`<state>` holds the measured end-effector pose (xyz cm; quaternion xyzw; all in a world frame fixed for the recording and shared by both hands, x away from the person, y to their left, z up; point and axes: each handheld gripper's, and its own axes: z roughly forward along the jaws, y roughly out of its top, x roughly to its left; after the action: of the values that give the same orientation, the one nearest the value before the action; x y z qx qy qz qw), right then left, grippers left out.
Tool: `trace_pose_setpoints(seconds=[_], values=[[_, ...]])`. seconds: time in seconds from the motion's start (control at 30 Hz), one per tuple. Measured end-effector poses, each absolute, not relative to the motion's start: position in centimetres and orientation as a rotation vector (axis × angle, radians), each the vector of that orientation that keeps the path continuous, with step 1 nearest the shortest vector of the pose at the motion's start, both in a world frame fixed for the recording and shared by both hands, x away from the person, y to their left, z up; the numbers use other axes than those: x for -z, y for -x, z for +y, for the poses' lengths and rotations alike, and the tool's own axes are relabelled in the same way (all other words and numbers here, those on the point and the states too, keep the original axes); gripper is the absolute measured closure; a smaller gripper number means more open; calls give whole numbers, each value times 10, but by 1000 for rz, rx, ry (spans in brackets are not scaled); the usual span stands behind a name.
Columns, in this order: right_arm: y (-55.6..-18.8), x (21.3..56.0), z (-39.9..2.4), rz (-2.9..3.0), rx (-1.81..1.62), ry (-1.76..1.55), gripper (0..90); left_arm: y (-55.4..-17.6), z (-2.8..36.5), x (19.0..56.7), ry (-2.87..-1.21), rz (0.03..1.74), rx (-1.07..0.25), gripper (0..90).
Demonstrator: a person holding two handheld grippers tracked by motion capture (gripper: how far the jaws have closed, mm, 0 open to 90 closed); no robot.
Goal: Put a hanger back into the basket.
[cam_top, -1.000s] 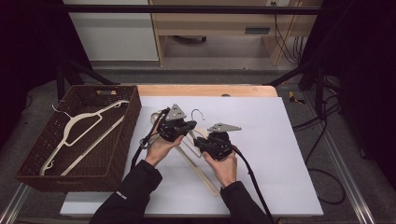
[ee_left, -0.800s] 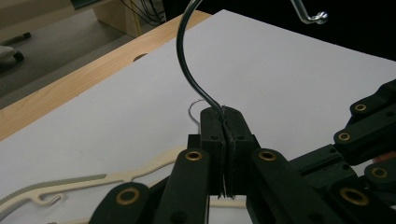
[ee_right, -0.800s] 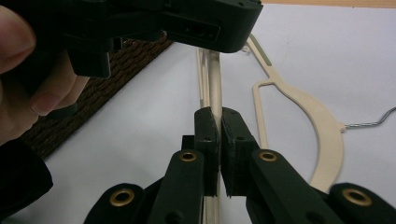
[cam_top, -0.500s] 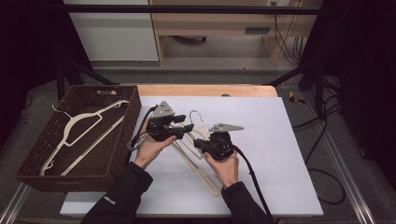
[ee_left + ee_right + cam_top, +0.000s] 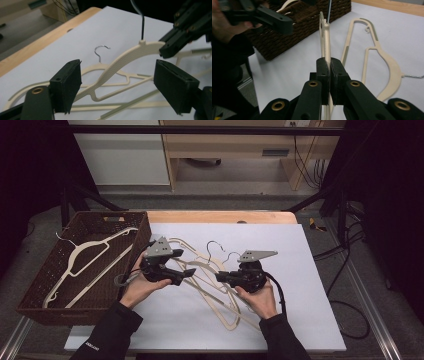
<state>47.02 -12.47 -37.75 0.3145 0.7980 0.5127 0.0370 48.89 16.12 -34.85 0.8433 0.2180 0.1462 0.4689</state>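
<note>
In the high view, your right claw (image 5: pixel 220 276) holds one cream hanger (image 5: pixel 212 270) lifted off the white desk (image 5: pixel 300 310), while your left claw (image 5: pixel 191 271) hangs just beside it. I judge you are passing this hanger toward the wicker basket (image 5: pixel 35 300).

In the left gripper view, the left claw (image 5: pixel 117 82) has just been opening; the hanger's arm (image 5: pixel 117 62) lies beyond its jaws, untouched.

In the right gripper view, the right claw (image 5: pixel 329 68) is clamped on the hanger (image 5: pixel 325 37). Next, carry it over the basket (image 5: pixel 312 15).
</note>
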Motion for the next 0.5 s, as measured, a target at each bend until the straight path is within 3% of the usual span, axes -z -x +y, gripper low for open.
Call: trace_pose_setpoints(seconds=[0.33,0.5], values=[[-461,370,-128,2550,-1576,-819,874,-489,151,356,-2190,408,-300,523],[-462,373,-127,2579,-1558,-791,874,-487,148,358,-2228,364,-264,595]])
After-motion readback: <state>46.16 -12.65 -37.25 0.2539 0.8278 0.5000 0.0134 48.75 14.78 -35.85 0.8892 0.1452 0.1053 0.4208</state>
